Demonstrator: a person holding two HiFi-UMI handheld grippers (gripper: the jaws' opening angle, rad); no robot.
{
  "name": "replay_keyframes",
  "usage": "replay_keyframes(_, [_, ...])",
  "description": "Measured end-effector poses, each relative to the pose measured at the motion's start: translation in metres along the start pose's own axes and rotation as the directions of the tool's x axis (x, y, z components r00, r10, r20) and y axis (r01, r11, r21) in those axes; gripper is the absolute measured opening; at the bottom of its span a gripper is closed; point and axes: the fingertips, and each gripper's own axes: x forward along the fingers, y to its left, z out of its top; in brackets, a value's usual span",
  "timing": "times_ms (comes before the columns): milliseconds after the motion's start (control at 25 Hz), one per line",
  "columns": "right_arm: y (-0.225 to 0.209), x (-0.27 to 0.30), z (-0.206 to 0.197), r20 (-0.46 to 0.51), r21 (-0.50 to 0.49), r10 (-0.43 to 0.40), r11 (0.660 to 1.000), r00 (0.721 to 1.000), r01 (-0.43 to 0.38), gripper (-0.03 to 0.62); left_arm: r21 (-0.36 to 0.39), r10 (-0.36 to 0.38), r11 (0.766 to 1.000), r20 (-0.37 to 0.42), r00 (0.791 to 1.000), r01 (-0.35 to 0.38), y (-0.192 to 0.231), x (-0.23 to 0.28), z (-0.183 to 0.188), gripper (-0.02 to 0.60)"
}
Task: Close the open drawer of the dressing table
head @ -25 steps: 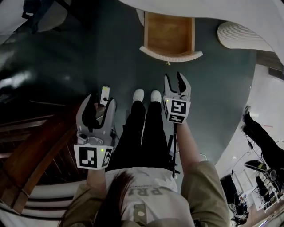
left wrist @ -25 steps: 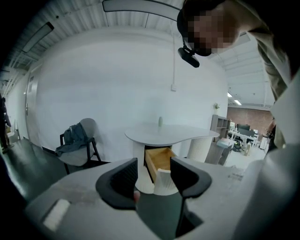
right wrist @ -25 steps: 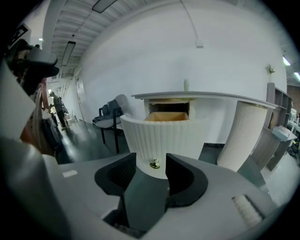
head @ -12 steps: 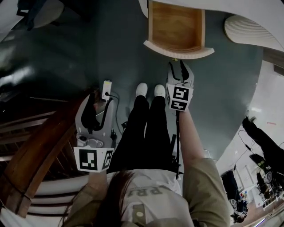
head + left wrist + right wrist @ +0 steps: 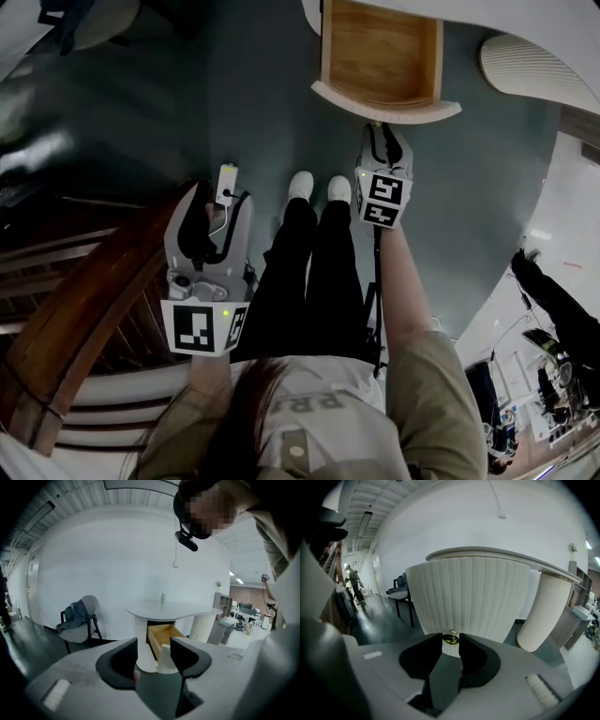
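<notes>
The dressing table [image 5: 173,607] is dead ahead with its drawer [image 5: 380,52] pulled out toward me. Its long axis runs straight back under the surface, so the push goes along that line. My right tongs [image 5: 383,133] are up at the ribbed drawer front [image 5: 468,597], closing on the little brass knob [image 5: 450,639] between the tips, though I'd say they haven't pinched it yet. The left tongs [image 5: 217,199] hang well back, open and empty, so this one's a right-hand job.
</notes>
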Motion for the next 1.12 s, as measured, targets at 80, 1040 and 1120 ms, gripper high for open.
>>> replay_keyframes(80, [0.0, 0.001, -0.001, -0.004, 0.0, 0.005, 1.0, 1.0, -0.005, 0.112, 0.0, 0.0, 1.0, -0.001, 1.0, 0.0, -0.001, 0.001, -0.001, 0.23])
replay_keyframes(1040, [-0.006, 0.021, 0.014, -0.027, 0.053, 0.099, 0.994, 0.995, -0.098, 0.109, -0.037, 0.075, 0.997, 0.01, 0.997, -0.074, -0.003, 0.053, -0.011, 0.229])
replay_keyframes(1120, [-0.007, 0.024, 0.016, -0.024, 0.057, 0.105, 0.993, 0.994, -0.103, 0.109, -0.053, 0.084, 0.995, 0.01, 0.996, -0.083, -0.003, 0.056, -0.014, 0.229])
